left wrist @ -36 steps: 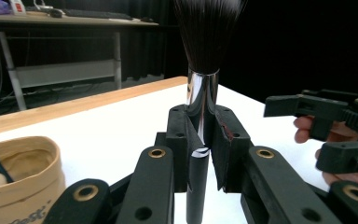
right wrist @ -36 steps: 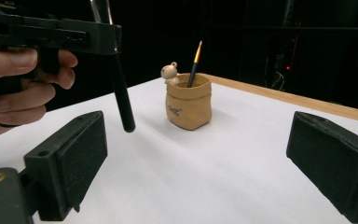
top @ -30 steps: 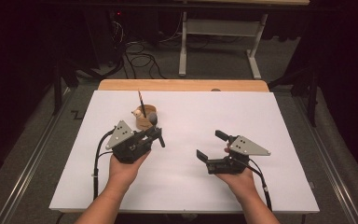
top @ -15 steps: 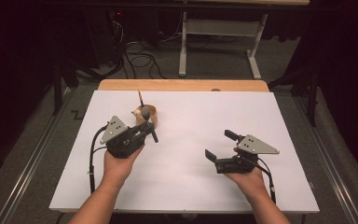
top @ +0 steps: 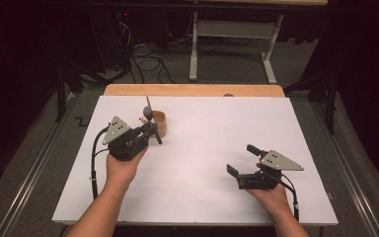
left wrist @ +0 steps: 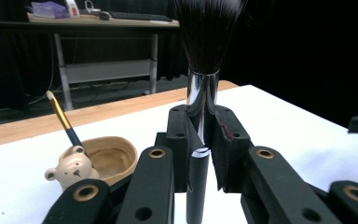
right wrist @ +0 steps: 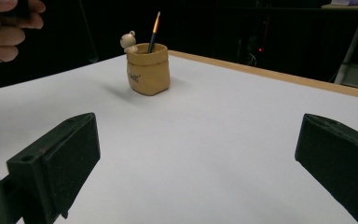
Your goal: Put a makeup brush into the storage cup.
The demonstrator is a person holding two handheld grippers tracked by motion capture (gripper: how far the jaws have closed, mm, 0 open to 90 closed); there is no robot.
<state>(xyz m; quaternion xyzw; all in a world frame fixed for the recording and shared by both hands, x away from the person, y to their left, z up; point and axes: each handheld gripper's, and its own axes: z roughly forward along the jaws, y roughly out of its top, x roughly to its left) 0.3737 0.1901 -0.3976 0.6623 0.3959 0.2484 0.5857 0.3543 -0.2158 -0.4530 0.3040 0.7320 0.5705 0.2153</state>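
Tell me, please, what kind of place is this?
Probably a lab or recording workshop: a white-topped table in a dark, black-draped room, loose cables on the floor, and a desk with a keyboard behind.

In my left gripper view the brush (left wrist: 208, 42) runs off at twelve o'clock, its bristle tips cut away, and its handle drops out at six o'clock. From above, the left tongs (top: 150, 129) cover part of the cup (top: 159, 123). The print on the cup is too small for me to read.
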